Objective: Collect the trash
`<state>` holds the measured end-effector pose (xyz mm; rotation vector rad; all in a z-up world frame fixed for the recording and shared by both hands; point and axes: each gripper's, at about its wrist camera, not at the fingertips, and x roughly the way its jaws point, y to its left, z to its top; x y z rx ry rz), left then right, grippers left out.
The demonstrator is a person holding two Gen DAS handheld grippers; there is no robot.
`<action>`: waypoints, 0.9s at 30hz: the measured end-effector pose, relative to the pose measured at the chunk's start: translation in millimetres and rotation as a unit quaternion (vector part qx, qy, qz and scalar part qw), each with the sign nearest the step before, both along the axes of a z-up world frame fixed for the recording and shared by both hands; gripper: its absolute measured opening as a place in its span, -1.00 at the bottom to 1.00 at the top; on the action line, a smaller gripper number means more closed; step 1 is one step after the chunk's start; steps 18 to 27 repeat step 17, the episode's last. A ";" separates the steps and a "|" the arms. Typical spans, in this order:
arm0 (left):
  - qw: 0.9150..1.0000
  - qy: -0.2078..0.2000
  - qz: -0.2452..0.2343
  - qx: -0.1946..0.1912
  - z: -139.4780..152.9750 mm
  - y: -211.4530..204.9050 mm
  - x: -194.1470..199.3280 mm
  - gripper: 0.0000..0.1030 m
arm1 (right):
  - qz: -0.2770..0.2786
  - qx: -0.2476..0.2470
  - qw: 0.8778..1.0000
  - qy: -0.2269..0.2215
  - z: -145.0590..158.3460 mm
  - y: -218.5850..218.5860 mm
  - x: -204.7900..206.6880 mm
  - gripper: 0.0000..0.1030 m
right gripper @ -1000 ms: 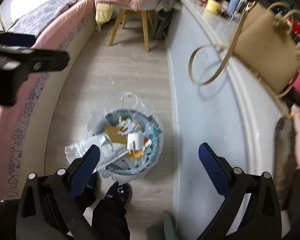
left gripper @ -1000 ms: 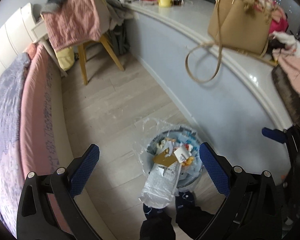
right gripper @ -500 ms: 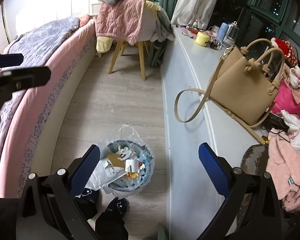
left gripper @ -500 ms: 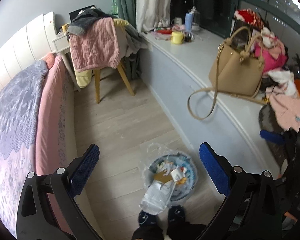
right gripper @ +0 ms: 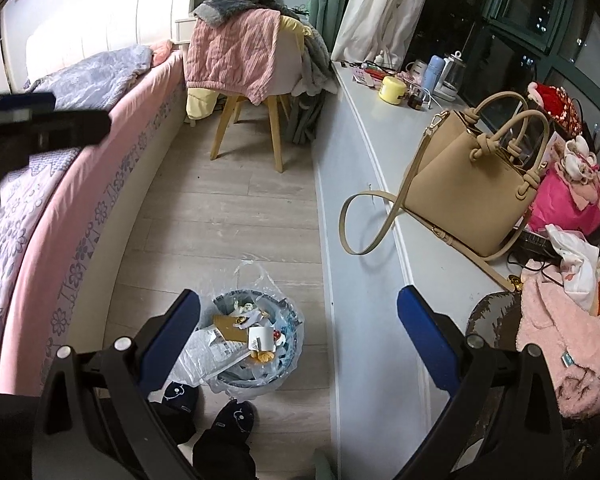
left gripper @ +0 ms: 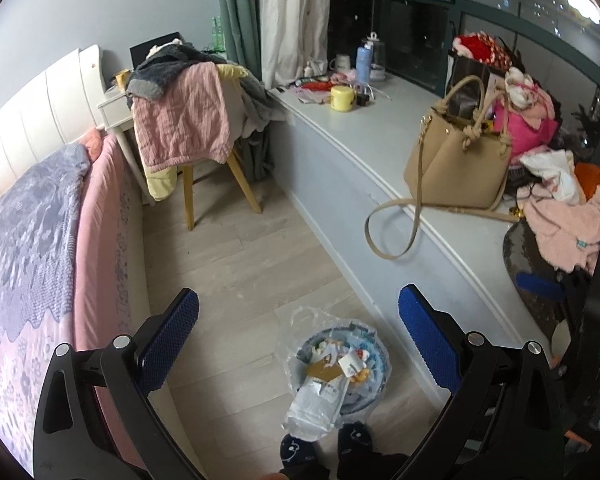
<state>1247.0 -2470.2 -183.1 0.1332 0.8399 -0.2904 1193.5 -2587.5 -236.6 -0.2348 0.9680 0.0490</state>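
Where floor meets ledge, lined trash bin (right gripper: 256, 344), heaped with paper, wrappers.

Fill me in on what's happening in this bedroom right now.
A person holds a two-finger gripper in each hand, standing over a full trash bin on the floor between the bed and the window ledge. The left gripper and right gripper are both open and empty, above the bin. A plastic wrapper spills over its rim. Nothing is grasped yet.
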 end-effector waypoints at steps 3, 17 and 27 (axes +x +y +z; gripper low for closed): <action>1.000 -0.012 0.004 -0.002 3.1 4.6 -0.8 0.88 | 0.000 0.000 1.000 0.008 -2.4 1.2 -3.2 0.87; 1.000 -0.012 0.005 0.008 5.4 9.7 -0.1 0.89 | -0.001 -0.006 1.000 0.019 -7.4 -1.5 -9.7 0.87; 1.000 -0.012 0.005 0.008 5.4 9.7 -0.1 0.89 | -0.001 -0.006 1.000 0.019 -7.4 -1.5 -9.7 0.87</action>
